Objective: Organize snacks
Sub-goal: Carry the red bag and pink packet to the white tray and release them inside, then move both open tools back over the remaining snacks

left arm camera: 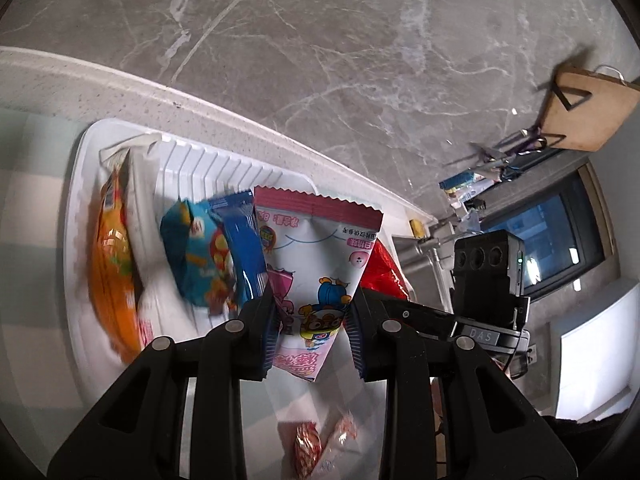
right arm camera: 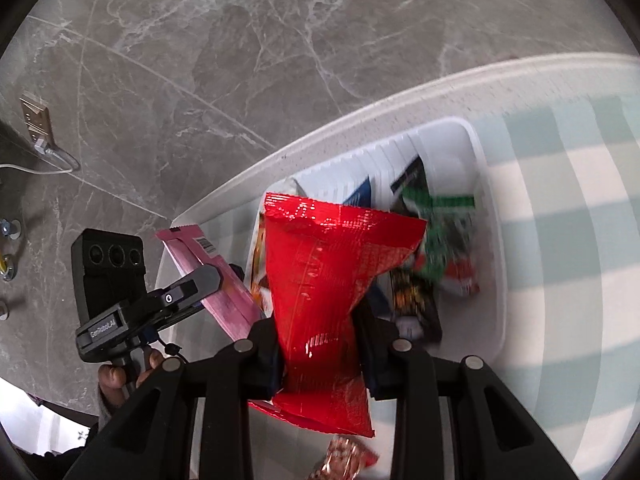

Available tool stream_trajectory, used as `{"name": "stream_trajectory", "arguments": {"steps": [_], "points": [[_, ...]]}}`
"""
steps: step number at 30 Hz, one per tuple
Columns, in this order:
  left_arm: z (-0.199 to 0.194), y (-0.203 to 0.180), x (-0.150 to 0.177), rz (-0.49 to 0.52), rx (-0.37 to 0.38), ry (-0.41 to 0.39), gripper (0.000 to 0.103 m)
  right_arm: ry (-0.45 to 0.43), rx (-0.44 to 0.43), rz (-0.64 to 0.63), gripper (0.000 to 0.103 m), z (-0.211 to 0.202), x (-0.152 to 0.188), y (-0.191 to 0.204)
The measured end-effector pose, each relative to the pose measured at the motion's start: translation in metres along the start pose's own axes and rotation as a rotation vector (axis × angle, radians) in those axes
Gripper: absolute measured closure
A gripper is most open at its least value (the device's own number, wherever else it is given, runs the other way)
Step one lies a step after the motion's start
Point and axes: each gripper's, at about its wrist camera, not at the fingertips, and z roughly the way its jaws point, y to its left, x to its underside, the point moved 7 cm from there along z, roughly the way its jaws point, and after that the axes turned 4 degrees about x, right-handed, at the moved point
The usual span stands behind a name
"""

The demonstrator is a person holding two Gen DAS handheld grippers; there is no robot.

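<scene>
The left claw (left arm camera: pixel 312 320) grips a pink-and-white snack packet (left arm camera: pixel 316 256) above the white tray (left arm camera: pixel 80 184); orange and blue packets lie inside.

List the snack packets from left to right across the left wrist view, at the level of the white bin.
orange packet → blue packet → pink-and-white packet, clamped in the left gripper → red packet, partly hidden behind the pink-and-white one. All lie over the white bin.

The left claw (left arm camera: pixel 310 320) points down at a slant, its two black fingers (left arm camera: pixel 260 332) pinched close on a pink and white snack bag (left arm camera: pixel 320 264). Just beside it, the right claw (right arm camera: pixel 320 354) tilts downward too, fingers clamped on a red packet (right arm camera: pixel 324 280). A hand (right arm camera: pixel 120 376) grips the left claw's handle.
</scene>
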Motion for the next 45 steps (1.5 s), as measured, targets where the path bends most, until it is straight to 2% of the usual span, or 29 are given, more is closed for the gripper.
{"name": "stream_trajectory", "arguments": {"steps": [6, 11, 13, 14, 16, 22, 25, 34, 41, 45], "points": [[0.025, 0.007, -0.021, -0.009, -0.019, 0.009, 0.076, -0.005, 0.038, -0.032, 0.069, 0.021, -0.028, -0.003], [0.044, 0.022, -0.032, -0.025, -0.068, 0.012, 0.076, -0.004, 0.093, -0.058, 0.068, 0.036, -0.039, -0.011], [0.051, 0.029, -0.037, -0.033, -0.098, 0.008, 0.074, -0.005, 0.114, -0.07, 0.062, 0.039, -0.041, -0.014], [0.053, 0.031, -0.038, -0.031, -0.11, 0.008, 0.073, -0.01, 0.116, -0.072, 0.06, 0.04, -0.042, -0.014], [0.057, 0.034, -0.04, -0.024, -0.135, 0.001, 0.058, -0.025, 0.124, -0.076, 0.054, 0.039, -0.043, -0.016], [0.063, 0.027, -0.038, 0.044, -0.193, -0.003, 0.052, -0.064, 0.122, -0.083, 0.05, 0.027, -0.042, -0.018], [0.057, 0.024, -0.037, 0.072, -0.219, -0.014, 0.047, -0.085, 0.127, -0.095, 0.049, 0.014, -0.036, -0.018], [0.033, 0.001, -0.031, 0.15, -0.28, -0.077, 0.046, -0.148, 0.127, -0.12, 0.046, -0.02, -0.011, -0.005], [-0.001, -0.024, 0.005, 0.216, -0.302, -0.091, 0.045, -0.159, 0.123, -0.123, 0.044, -0.047, 0.026, -0.001], [-0.01, -0.036, 0.038, 0.243, -0.305, -0.071, 0.045, -0.156, 0.137, -0.14, 0.043, -0.063, 0.053, 0.001]]}}
